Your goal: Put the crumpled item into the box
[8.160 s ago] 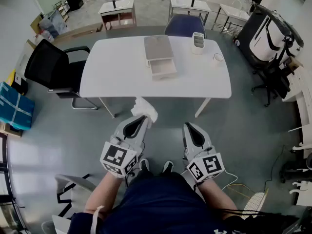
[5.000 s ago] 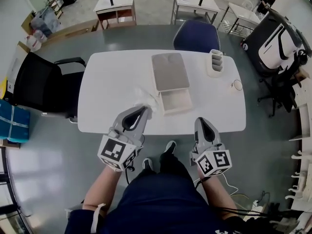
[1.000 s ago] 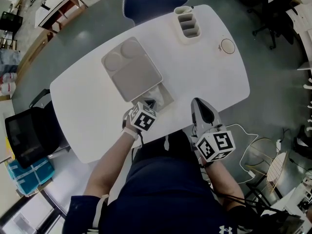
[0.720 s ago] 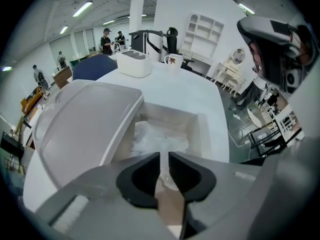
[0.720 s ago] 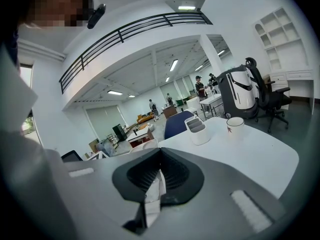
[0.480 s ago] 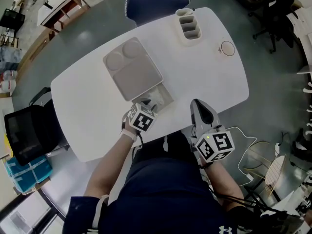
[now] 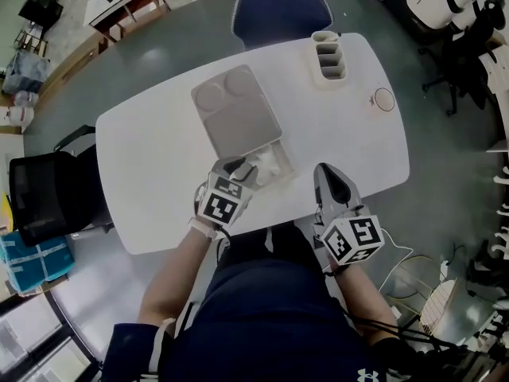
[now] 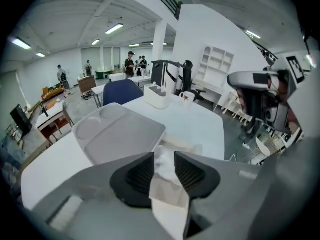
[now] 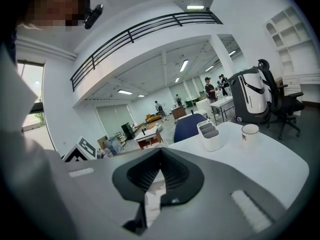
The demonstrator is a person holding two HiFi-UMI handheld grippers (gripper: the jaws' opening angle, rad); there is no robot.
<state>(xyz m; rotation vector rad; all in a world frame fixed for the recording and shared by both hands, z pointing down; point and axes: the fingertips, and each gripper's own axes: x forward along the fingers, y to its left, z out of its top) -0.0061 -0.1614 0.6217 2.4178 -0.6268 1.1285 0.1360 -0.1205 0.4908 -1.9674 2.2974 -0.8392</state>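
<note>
A white table point(image 7: 159, 157) fills the middle of the head view, and the grey box point(image 7: 238, 118) lies near its centre with its flat lid on top. A blue chair point(image 7: 282, 10) stands at the table's far side beyond the box, and a black chair point(image 7: 48, 197) stands off to the box's left, past the table end.

The box's open tray point(image 7: 286, 172) sticks out from under the lid on the side nearest the person. The left gripper point(image 7: 237, 165) reaches to that tray from the near left, with its marker cube point(image 7: 219, 207) over the table's near edge. In the left gripper view its jaws stand only a narrow gap apart, and the crumpled paper point(image 8: 164, 161) fills that gap, pressed by both ribbed pads point(image 8: 142, 173). From the head view the paper sits at the tray's opening, just right of the left gripper's tip.

The right gripper point(image 7: 328, 173) lies to the right of the box, apart from it, at the table's near edge. Its jaws meet at the tips and hold nothing.

A white holder point(image 7: 328, 54) with compartments stands right of the box at the far edge. A cup point(image 7: 384, 99) sits further right, near the table's end
</note>
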